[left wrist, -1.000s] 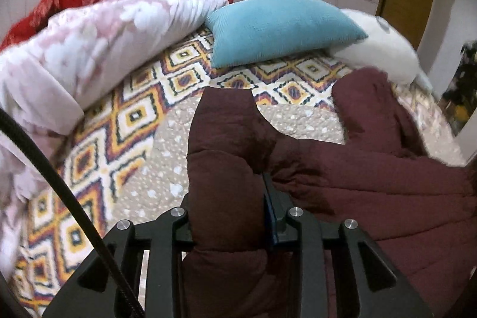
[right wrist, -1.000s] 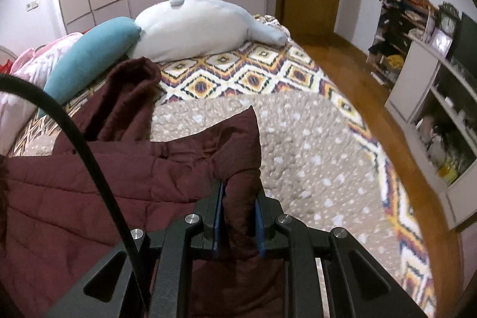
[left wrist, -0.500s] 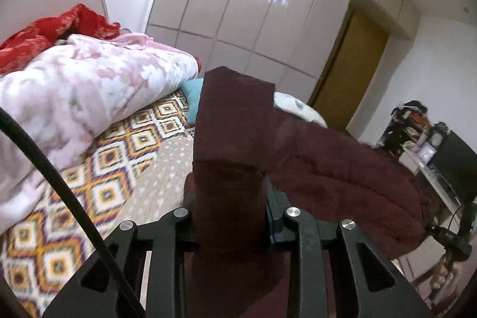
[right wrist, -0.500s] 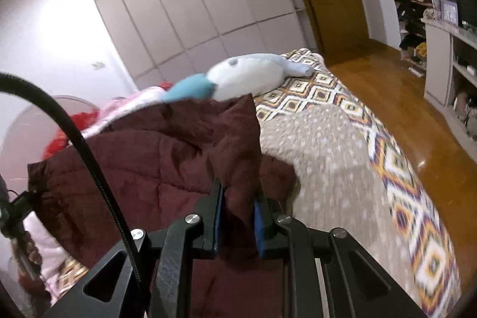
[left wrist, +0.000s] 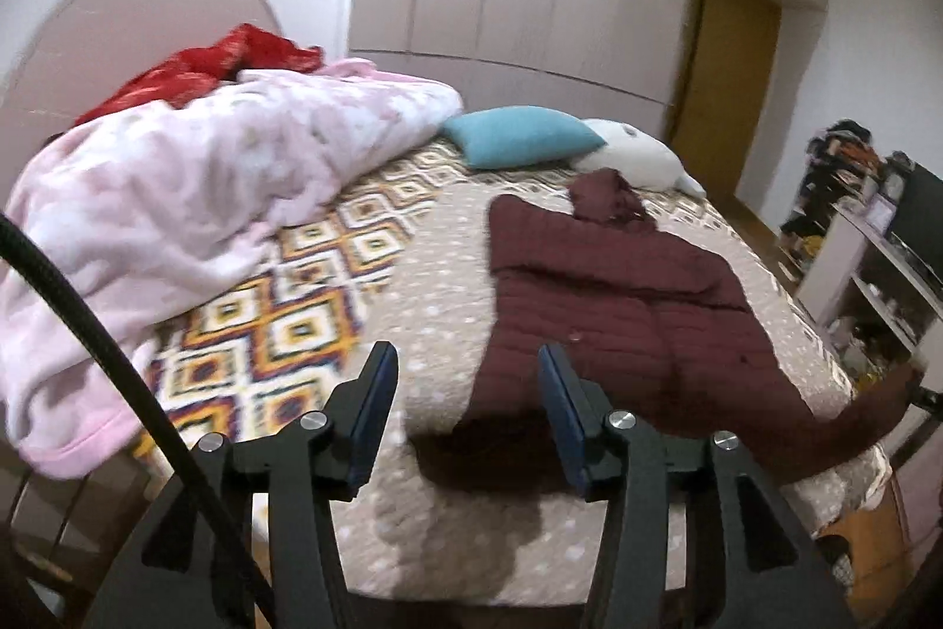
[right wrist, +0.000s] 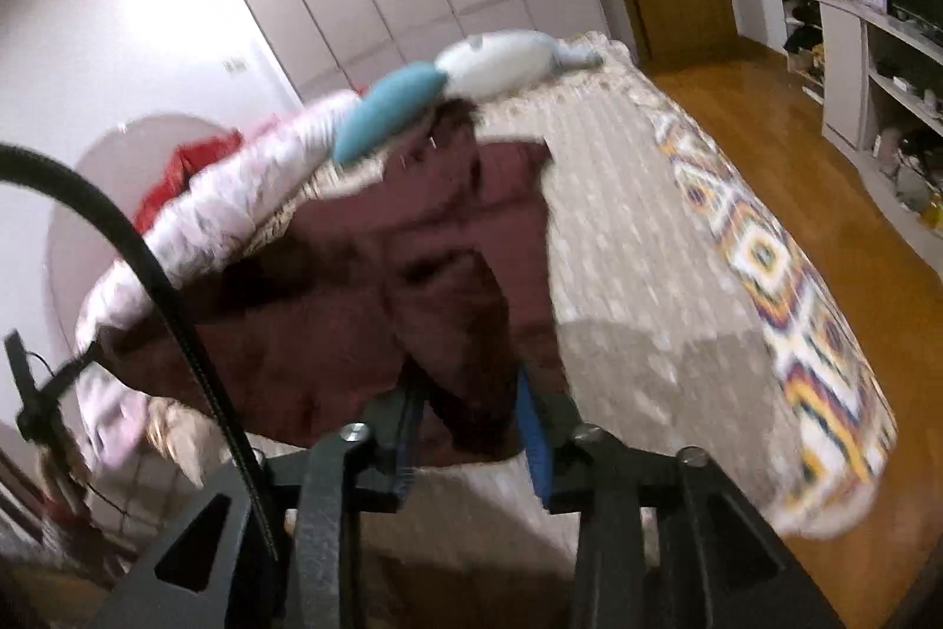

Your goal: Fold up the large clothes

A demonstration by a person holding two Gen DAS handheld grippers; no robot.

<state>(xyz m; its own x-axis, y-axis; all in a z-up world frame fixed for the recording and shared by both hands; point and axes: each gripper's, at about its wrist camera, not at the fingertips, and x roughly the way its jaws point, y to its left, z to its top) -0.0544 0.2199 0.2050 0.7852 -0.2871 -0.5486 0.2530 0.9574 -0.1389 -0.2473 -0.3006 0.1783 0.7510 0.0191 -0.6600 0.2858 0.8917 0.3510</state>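
The maroon puffer jacket (left wrist: 619, 299) lies spread on the bed (left wrist: 436, 287), collar end toward the far pillows and hem toward the near edge, so its long axis runs near to far, slightly right of centre in the left wrist view. The left gripper (left wrist: 465, 399) hangs released, jaws wide apart over the bedcover with nothing between them; the jacket's near left hem sits just ahead and a little to the right of it. The right gripper (right wrist: 471, 428) is clenched on a bunched part of the same jacket (right wrist: 365, 287) at its near right side (the right wrist picture is blurred, so which part exactly I cannot tell), and a length of fabric trails off the right edge of the bed toward it in the left view. The left gripper looks the freer to regrasp the near hem. A pink quilt (left wrist: 177, 193) is heaped well to the left, a teal pillow (left wrist: 521, 142) at the far end.
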